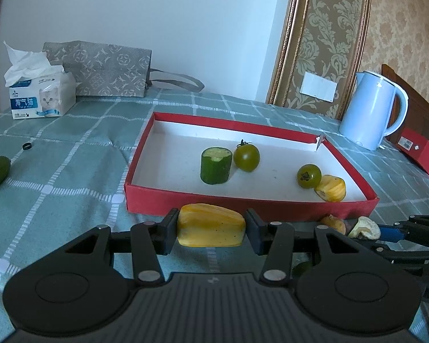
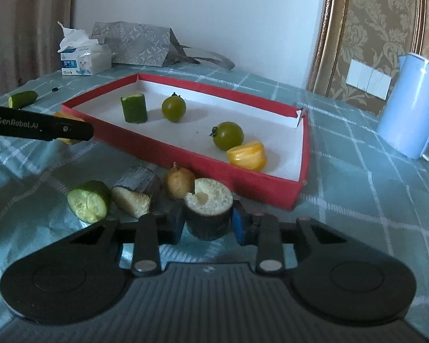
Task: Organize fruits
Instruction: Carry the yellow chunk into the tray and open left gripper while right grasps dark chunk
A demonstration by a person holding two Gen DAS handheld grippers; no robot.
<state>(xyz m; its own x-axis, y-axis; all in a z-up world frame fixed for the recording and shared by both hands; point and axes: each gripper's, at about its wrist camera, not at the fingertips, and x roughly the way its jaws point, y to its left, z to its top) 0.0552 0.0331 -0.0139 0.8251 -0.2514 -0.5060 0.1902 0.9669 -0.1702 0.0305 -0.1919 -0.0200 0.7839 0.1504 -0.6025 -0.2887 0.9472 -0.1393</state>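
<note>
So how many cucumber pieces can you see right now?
3. One cucumber piece stands upright in the red box at; one lies on the cloth far left; one cut piece lies in front of the box. Others may be hidden.

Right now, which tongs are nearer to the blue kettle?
Right. The right tongs sit before the red tray's kettle-side corner; the left tongs are further from the blue kettle, near the opposite end.

A tissue box [image 1: 41, 97] with a kitten printed on it stood at the far left of the counter [image 1: 71, 154], which wore a green checked cloth, and a grey patterned paper bag [image 1: 105, 68] lay just behind it against the wall. A pale blue kettle [image 1: 374, 108] stood far right, near a small red box [image 1: 420, 151], and a small black ring [image 1: 27, 145] lay on the cloth.
</note>
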